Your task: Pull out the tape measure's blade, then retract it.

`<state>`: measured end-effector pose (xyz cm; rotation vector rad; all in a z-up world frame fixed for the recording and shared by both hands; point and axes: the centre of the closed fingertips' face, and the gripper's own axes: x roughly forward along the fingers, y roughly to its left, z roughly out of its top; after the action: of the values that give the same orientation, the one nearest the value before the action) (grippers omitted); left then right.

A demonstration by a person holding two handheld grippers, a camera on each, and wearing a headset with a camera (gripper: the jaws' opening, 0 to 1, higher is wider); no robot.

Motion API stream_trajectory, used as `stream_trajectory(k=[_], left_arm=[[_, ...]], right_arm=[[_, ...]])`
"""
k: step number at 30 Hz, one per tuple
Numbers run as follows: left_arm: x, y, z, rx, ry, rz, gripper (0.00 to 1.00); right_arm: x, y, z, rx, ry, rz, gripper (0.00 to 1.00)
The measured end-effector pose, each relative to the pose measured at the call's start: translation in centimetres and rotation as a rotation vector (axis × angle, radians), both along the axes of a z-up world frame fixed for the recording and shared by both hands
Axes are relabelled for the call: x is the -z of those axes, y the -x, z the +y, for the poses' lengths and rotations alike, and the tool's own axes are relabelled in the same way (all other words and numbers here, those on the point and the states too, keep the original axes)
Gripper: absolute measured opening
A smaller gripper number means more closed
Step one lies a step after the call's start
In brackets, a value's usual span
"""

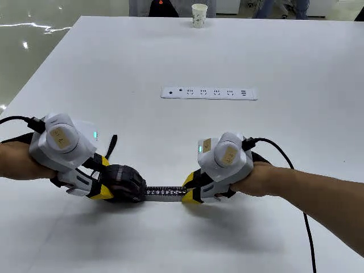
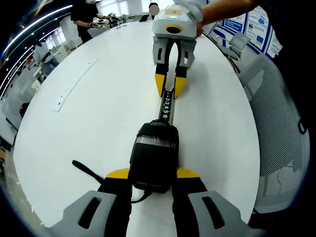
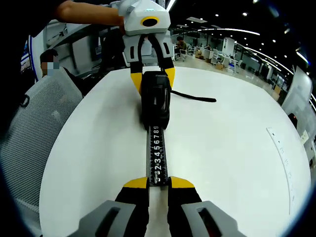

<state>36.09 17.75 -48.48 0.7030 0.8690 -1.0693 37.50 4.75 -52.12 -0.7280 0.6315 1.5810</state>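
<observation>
Right gripper view, blade (image 3: 156,158) numbered to 9

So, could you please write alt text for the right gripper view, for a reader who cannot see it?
The right gripper pinches the end of a black tape measure blade, drawn partly out over a white table. At the blade's far end, the left gripper clamps the black tape measure case, its strap lying beside it.
</observation>
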Motion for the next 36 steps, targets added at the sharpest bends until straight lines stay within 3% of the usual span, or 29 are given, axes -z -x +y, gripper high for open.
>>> stream_trajectory(k=[36], left_arm=[[0.0, 0.0, -0.2, -0.007, -0.009, 0.004, 0.26]], right_arm=[[-0.1, -0.7, -5.9, 0.052, 0.032, 0.017, 0.1]])
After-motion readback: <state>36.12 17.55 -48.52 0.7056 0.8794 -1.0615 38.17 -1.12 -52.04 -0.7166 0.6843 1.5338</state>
